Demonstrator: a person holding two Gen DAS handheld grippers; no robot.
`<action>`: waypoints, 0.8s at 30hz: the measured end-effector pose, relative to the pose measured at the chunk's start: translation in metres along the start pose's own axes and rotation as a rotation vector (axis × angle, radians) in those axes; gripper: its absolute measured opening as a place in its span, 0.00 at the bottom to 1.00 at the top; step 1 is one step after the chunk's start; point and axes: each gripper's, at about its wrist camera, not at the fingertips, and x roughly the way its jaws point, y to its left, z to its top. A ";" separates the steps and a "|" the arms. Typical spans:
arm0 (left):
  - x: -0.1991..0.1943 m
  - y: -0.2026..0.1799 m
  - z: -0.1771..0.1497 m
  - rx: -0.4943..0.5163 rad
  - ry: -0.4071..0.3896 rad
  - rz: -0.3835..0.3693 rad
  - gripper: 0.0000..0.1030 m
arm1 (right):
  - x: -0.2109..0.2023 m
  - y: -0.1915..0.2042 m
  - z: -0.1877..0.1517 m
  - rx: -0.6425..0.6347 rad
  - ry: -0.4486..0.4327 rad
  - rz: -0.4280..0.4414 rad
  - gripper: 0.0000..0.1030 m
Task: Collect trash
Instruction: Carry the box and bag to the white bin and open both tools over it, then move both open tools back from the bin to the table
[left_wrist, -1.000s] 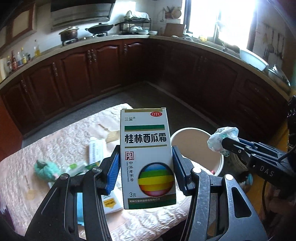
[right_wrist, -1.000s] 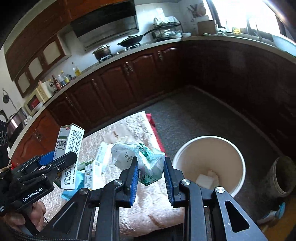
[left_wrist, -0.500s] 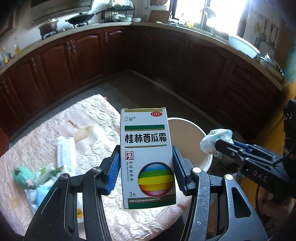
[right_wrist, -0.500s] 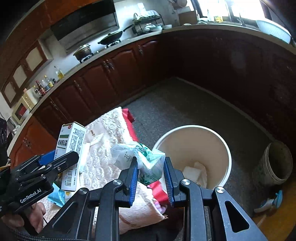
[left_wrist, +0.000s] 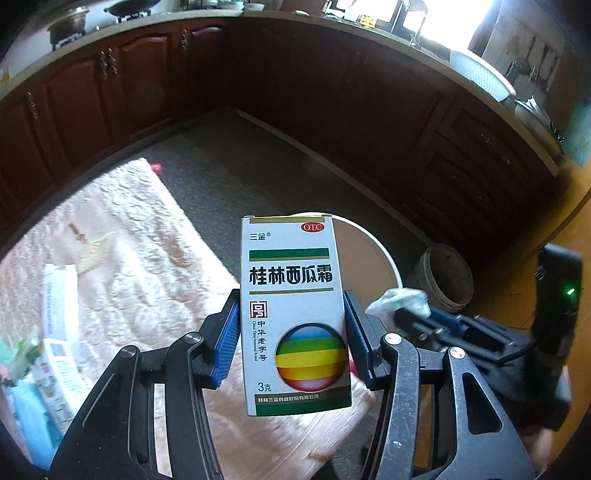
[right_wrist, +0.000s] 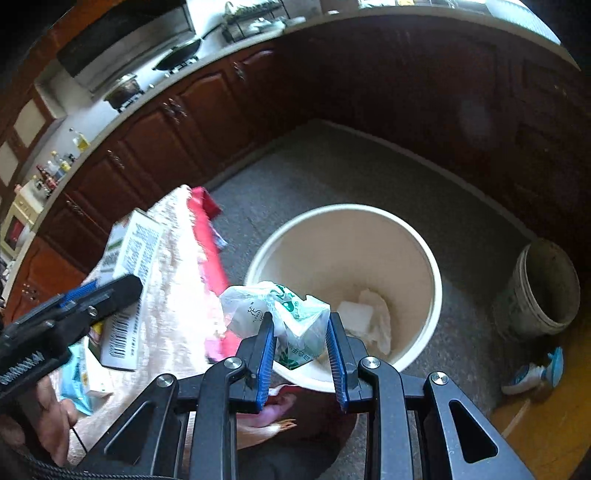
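Note:
My left gripper (left_wrist: 291, 325) is shut on an upright white medicine box (left_wrist: 293, 314) with green bands and a rainbow ball print. The box hides most of the white trash bin (left_wrist: 373, 258) behind it. My right gripper (right_wrist: 301, 332) is shut on a crumpled white-and-green plastic bag (right_wrist: 280, 314), held over the near rim of the white trash bin (right_wrist: 436, 280). White paper lies at the bin's bottom. The right gripper and its bag (left_wrist: 399, 299) show at the right of the left wrist view; the left gripper with the box (right_wrist: 129, 280) shows at the left of the right wrist view.
A table under a pinkish lace cloth (left_wrist: 140, 258) lies left of the bin, with packets and wrappers (left_wrist: 55, 332) on it. A dirty grey bucket (right_wrist: 543, 291) stands right of the bin, a blue-white bottle (right_wrist: 535, 373) on the floor near it. Dark cabinets ring the room.
Both grippers moved down and toward the bin, tilting downward. The bin grew larger in the right wrist view and the bag now hangs over its rim. Both grips stayed the same.

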 end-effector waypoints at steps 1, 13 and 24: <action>0.005 -0.002 0.001 -0.003 0.005 -0.005 0.49 | 0.004 -0.002 -0.001 0.005 0.010 -0.006 0.24; 0.045 -0.014 0.004 0.003 0.056 -0.024 0.52 | 0.036 -0.031 -0.006 0.085 0.079 -0.062 0.47; 0.037 -0.006 -0.005 -0.013 0.056 -0.026 0.64 | 0.032 -0.032 -0.006 0.109 0.071 -0.063 0.48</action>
